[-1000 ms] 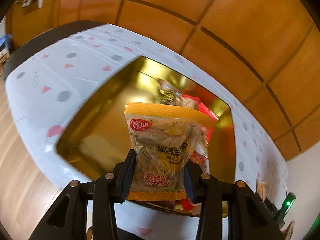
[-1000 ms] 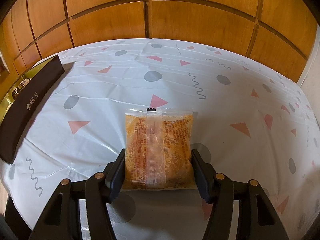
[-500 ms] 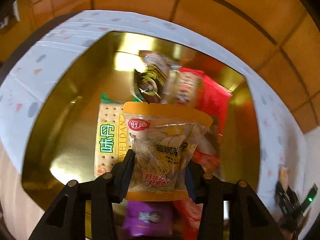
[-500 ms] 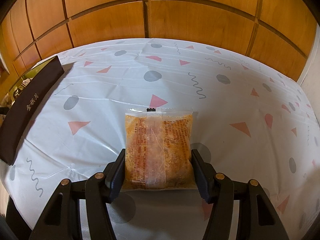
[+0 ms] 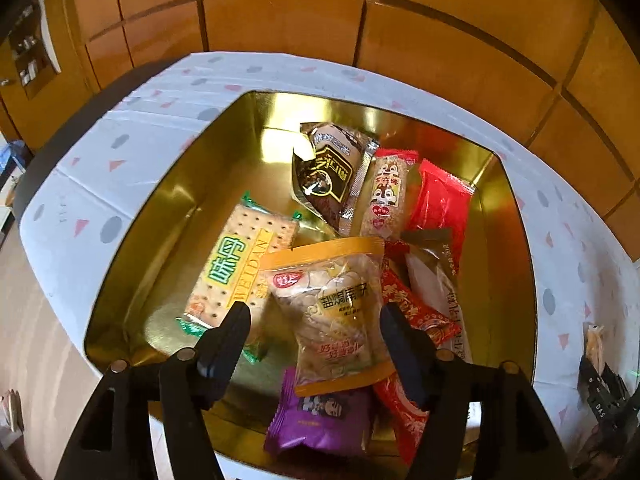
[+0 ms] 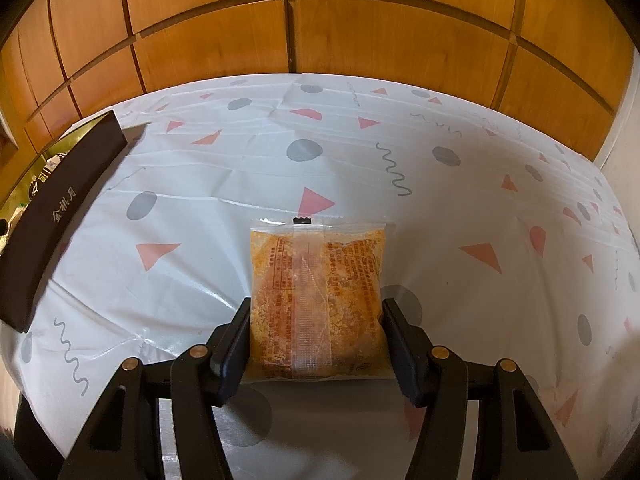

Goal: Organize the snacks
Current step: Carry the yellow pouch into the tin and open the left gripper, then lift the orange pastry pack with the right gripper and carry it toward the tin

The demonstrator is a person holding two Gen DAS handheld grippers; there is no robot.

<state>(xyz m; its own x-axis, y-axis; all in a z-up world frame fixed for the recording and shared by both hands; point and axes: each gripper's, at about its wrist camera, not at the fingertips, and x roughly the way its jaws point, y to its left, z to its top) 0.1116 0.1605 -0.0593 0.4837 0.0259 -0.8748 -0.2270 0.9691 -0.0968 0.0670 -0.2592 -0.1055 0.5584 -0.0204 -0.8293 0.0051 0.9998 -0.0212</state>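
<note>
My left gripper (image 5: pixel 314 312) hangs over the open gold tin (image 5: pixel 168 216), and its jaws are opening. A yellow-edged clear snack packet (image 5: pixel 336 300) lies between the fingers, tilted, with gaps on both sides and resting on the other snacks. In the right wrist view, my right gripper (image 6: pixel 316 308) is shut on a clear packet of orange crumbly snack (image 6: pixel 316 280), holding it just over the patterned tablecloth (image 6: pixel 440 200).
The tin holds a green-lettered cracker pack (image 5: pixel 236 268), a black packet (image 5: pixel 328 172), a purple packet (image 5: pixel 320 416) and several red ones (image 5: pixel 440 208). The tin's dark brown side (image 6: pixel 60 208) is at the left of the right wrist view. Wood panelling (image 6: pixel 280 32) backs the table.
The left gripper moved over the tin and tipped down, then its jaws spread off the yellow-edged packet, which dropped and tilted onto the snacks. The right gripper and its orange packet stayed still.
</note>
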